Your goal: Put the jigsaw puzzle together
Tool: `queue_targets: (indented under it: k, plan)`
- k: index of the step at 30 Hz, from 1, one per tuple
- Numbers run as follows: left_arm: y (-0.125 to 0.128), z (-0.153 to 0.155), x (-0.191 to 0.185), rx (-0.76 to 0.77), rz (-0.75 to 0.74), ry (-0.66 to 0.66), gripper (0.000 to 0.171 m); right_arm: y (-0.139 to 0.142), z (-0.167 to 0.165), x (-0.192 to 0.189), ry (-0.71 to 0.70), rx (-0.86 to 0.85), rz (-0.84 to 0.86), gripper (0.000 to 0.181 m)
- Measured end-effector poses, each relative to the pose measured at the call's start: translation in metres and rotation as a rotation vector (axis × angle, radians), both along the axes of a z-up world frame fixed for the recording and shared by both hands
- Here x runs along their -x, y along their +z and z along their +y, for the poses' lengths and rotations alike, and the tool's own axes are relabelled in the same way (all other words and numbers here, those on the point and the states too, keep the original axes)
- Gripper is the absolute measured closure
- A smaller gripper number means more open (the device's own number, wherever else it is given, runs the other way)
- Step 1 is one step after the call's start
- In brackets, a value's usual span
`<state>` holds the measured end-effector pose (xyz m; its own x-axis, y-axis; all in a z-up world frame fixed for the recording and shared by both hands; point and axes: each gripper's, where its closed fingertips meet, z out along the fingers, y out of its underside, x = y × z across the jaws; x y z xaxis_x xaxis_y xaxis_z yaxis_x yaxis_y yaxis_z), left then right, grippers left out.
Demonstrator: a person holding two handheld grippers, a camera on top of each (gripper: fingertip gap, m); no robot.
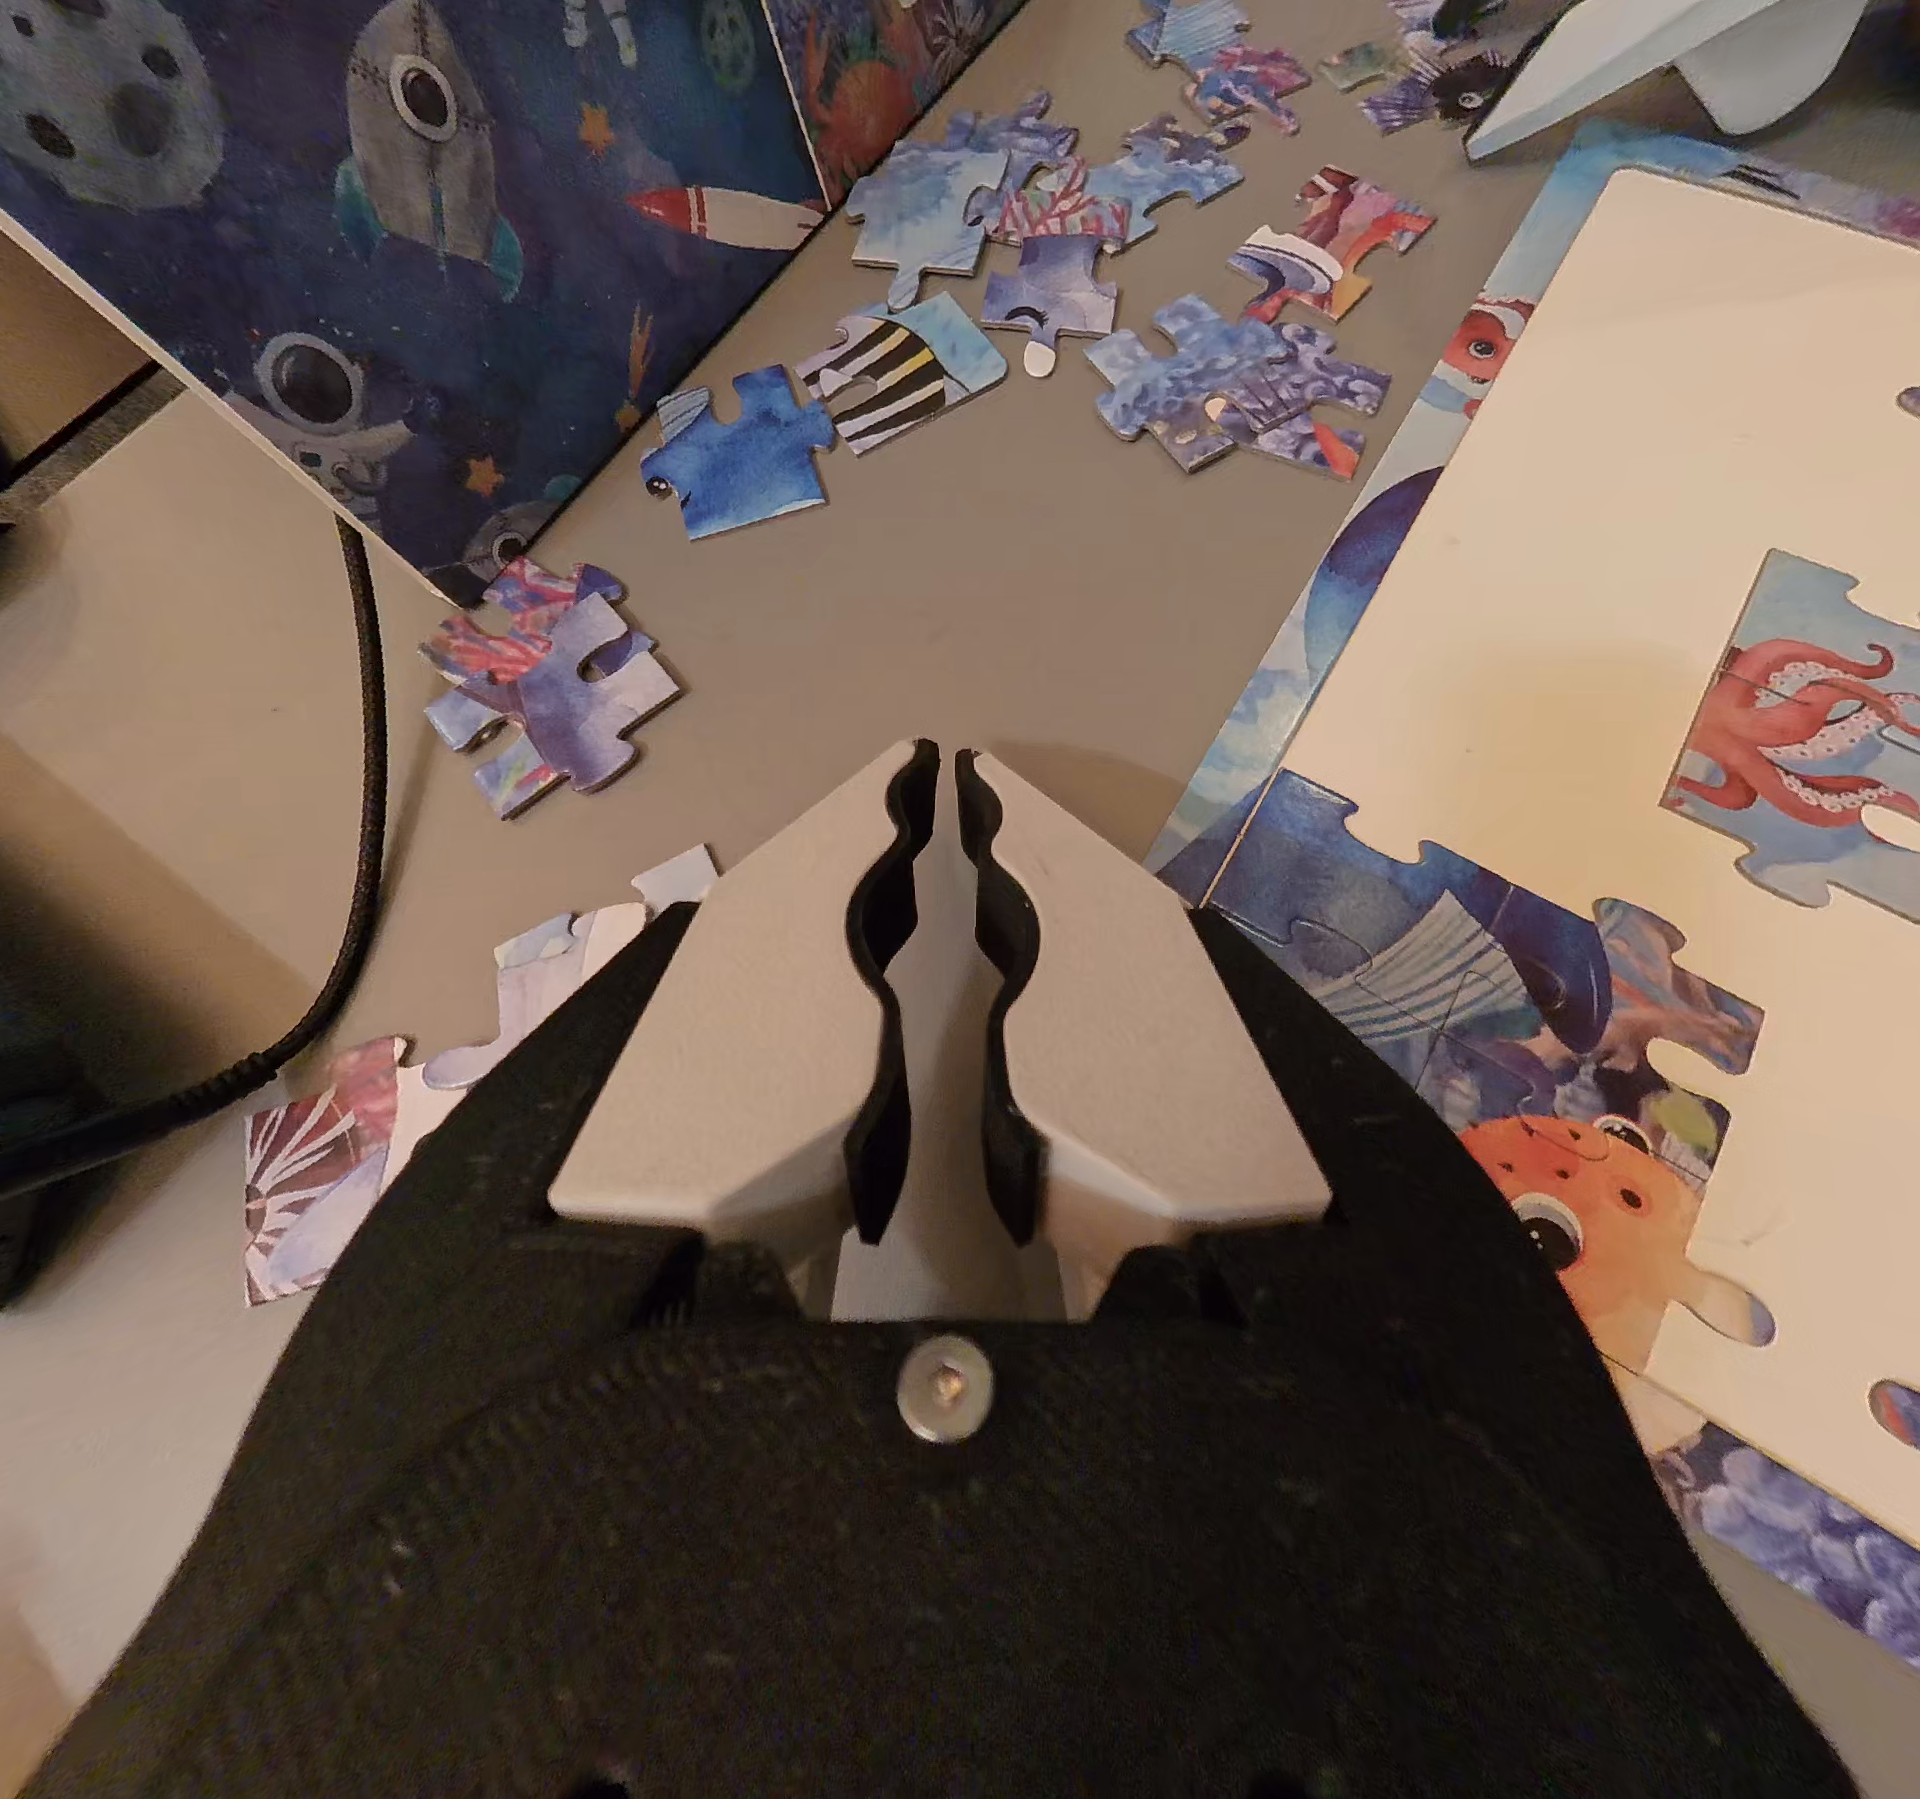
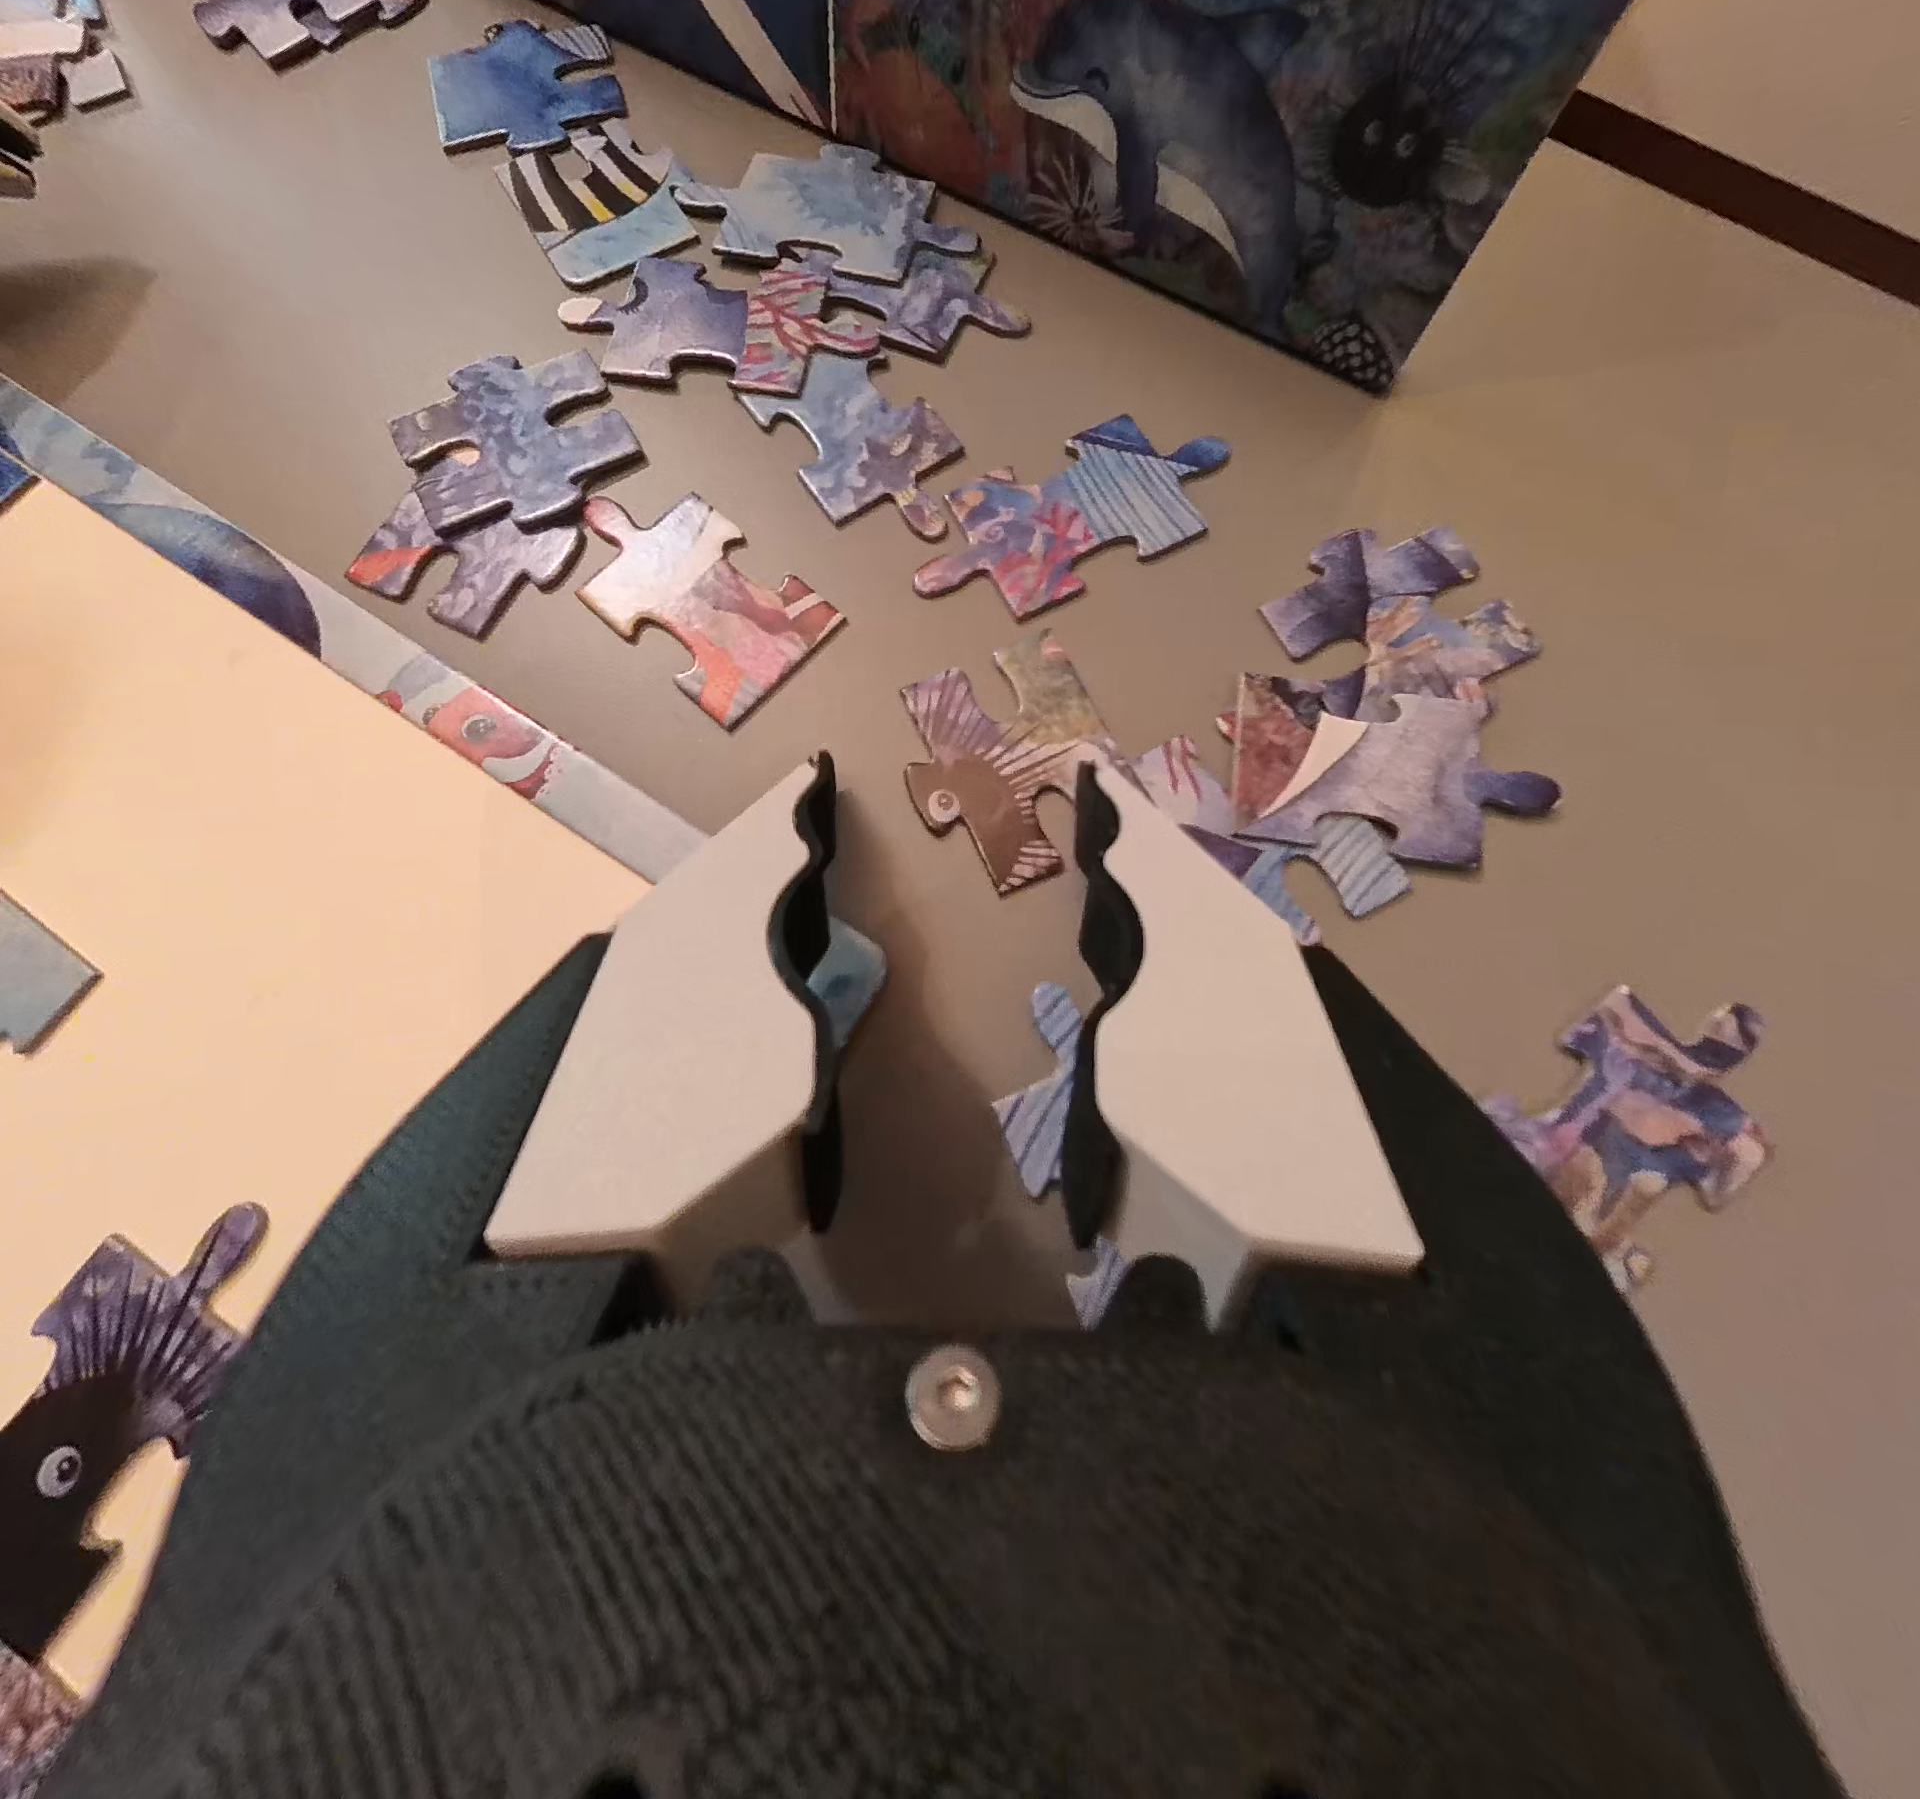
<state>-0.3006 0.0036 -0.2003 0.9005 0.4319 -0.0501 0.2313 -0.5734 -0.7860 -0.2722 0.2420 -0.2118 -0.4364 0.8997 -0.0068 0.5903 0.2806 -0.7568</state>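
Note:
The puzzle tray (image 1: 1558,523) has a cream base and a blue sea border, and it also shows in the right wrist view (image 2: 260,814). A joined block with a whale and an orange fish (image 1: 1475,1022) fills its near corner. An octopus piece (image 1: 1808,721) lies farther in. Several loose pieces (image 1: 1039,295) lie on the grey table. My left gripper (image 1: 938,757) is shut and empty, above bare table beside the tray corner. My right gripper (image 2: 956,778) is open, its jaws on either side of a dark fish piece (image 2: 982,804) lying flat; it also shows far off in the left wrist view (image 1: 1455,82).
The puzzle box (image 1: 416,191) with space and sea pictures stands behind the loose pieces; it also shows in the right wrist view (image 2: 1195,87). A black cable (image 1: 364,814) curves at the left. A dark urchin piece (image 2: 94,1417) lies on the tray. More loose pieces (image 2: 1392,741) lie right of my right gripper. Left tips to right tips: about 25 cm.

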Motion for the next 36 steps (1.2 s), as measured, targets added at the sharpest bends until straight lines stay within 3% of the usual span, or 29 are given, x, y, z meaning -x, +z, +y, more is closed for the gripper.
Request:
queue_targets:
  k: [3, 9, 19, 36]
  plan:
    - [0.0, 0.0, 0.0, 0.001, 0.001, -0.001, 0.171, -0.001, -0.004, -0.003, 0.026, -0.003, -0.006, 0.149]
    - [0.0, 0.0, 0.0, 0.006, 0.004, -0.002, 0.171, -0.002, -0.007, -0.007, 0.057, -0.001, -0.012, 0.148]
    - [-0.001, 0.001, -0.001, 0.015, 0.01, -0.004, 0.171, -0.001, -0.003, -0.019, 0.106, 0.101, -0.07, 0.17]
    - [-0.003, -0.002, -0.001, 0.024, 0.014, -0.005, 0.171, 0.0, 0.03, -0.019, 0.024, 0.021, -0.049, 0.164]
